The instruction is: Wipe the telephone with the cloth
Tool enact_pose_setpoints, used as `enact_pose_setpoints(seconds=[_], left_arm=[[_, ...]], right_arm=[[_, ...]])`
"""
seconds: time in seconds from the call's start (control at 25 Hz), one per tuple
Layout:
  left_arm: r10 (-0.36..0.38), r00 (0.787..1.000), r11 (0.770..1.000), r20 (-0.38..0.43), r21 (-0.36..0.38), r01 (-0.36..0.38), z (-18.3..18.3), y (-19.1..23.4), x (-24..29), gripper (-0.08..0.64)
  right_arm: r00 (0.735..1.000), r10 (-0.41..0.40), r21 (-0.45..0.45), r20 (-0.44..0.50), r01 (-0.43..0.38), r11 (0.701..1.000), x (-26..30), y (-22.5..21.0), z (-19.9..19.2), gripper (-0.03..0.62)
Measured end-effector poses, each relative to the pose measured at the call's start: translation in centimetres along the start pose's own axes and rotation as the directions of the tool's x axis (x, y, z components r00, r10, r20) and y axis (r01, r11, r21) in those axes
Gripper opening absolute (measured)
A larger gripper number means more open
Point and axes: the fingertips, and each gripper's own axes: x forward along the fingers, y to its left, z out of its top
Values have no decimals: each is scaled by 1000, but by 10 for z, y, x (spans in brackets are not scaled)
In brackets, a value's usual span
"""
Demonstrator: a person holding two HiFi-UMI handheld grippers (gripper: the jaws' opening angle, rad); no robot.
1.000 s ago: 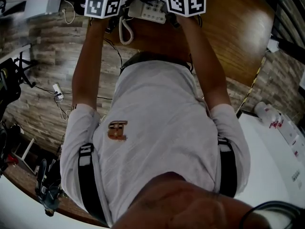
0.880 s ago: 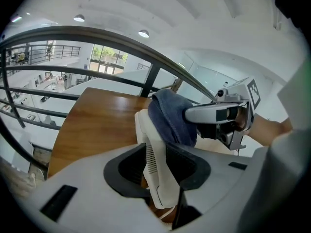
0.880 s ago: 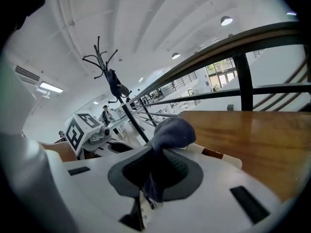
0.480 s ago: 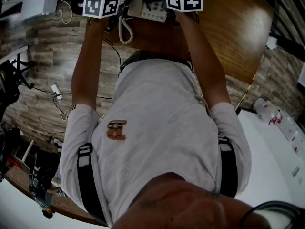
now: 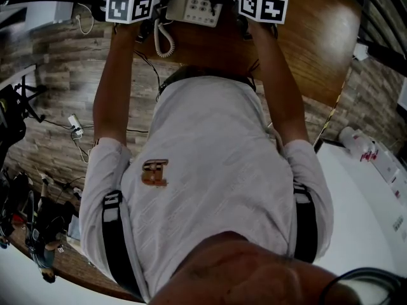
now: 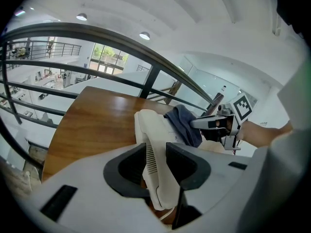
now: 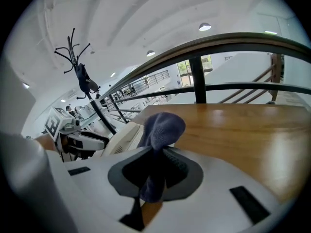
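The wooden desk [image 5: 305,37] was glossy brown with a rounded edge, and it stood on a plank floor [image 5: 57,88]. A pale phone [image 5: 197,2] sat on it at the top of the head view. Its coiled cord [image 5: 166,40] curled on the desk just beside it.

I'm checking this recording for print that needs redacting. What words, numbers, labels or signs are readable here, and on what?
No text here can be read.
Telephone keypad: key print too small to read.
Shirt emblem: orange mark, no legible letters.
Marker cubes: black-and-white square patterns, no words.
Bottle label: red print, too blurred to read.
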Motion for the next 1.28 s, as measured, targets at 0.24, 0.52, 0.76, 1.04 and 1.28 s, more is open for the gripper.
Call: enact_pose_setpoints(seconds=[0.24, 0.52, 0.76, 1.04, 1.28], left_arm=[[-4, 1000, 1000, 2, -1, 4, 0, 0, 0, 138], [-13, 1000, 1000, 7, -7, 13, -1, -1, -1, 138], [-21, 1000, 1000, 7, -7, 21, -1, 0, -1, 138], [-24, 1000, 1000, 7, -7, 24, -2, 1, 0, 138], [-24, 1000, 1000, 9, -7, 24, -1, -1, -1, 138]], right_arm=[[998, 18, 2, 64, -18, 1000, -29, 9, 7, 60], [973, 187, 27, 138, -192, 981, -38, 75, 18, 60], [953, 284, 53, 111, -291, 955, -18, 114, 10, 60], [959, 277, 107, 64, -283, 953, 11, 120, -11, 60], [982, 184, 114, 41, -188, 976, 19, 95, -25, 60]])
